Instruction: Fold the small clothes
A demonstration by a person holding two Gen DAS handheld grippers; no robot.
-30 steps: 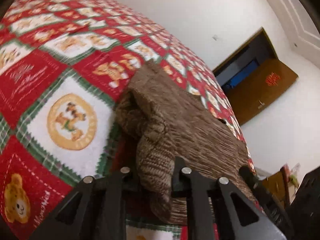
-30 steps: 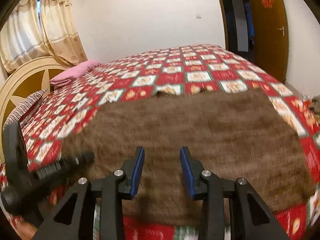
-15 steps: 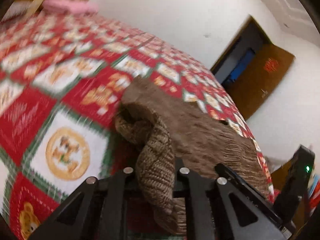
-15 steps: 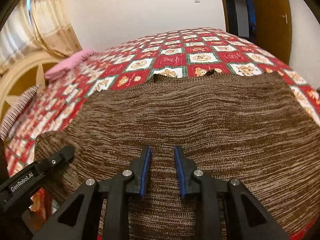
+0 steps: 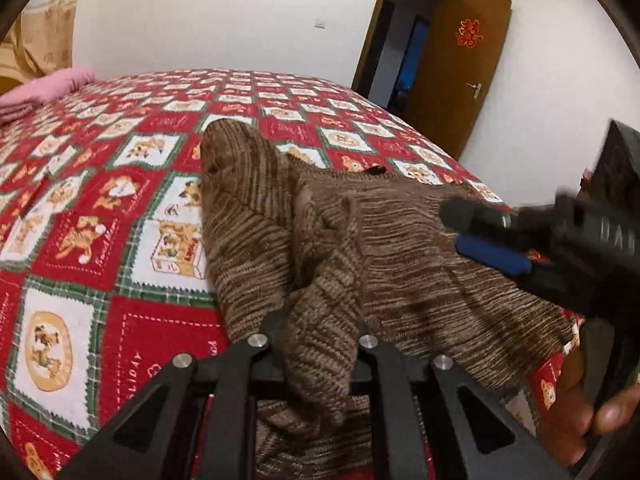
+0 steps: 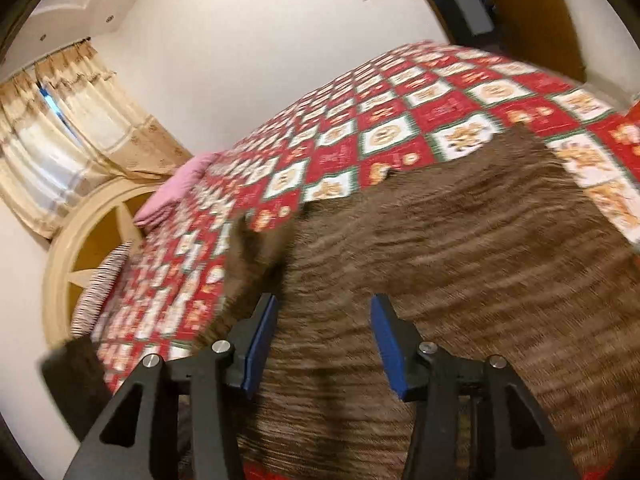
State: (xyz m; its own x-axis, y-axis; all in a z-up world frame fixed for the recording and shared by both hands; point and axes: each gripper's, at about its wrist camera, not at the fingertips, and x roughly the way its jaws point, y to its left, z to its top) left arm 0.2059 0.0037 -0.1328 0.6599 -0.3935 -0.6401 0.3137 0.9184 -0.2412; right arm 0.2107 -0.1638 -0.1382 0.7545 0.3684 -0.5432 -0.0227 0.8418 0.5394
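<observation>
Left wrist view: left gripper (image 5: 320,334) clamped on bunched fold of brown knit sweater (image 5: 420,248), fold lifted off bedspread (image 5: 100,240). Rest of sweater spread flat on near part of bed, sleeve ridge standing up at left. Right gripper (image 5: 492,242) hovers over sweater at right, person's hand (image 5: 588,408) on its grip. Right wrist view: right gripper (image 6: 322,344) jaws just opened wider, apart, blue pads (image 6: 260,344) above sweater (image 6: 480,260); nothing gripped. Pink pillow (image 6: 172,196) at headboard (image 6: 80,248).

L tool (image 5: 320,340) clamped tight; R tool (image 6: 324,344) just opened, nothing gripped.
</observation>
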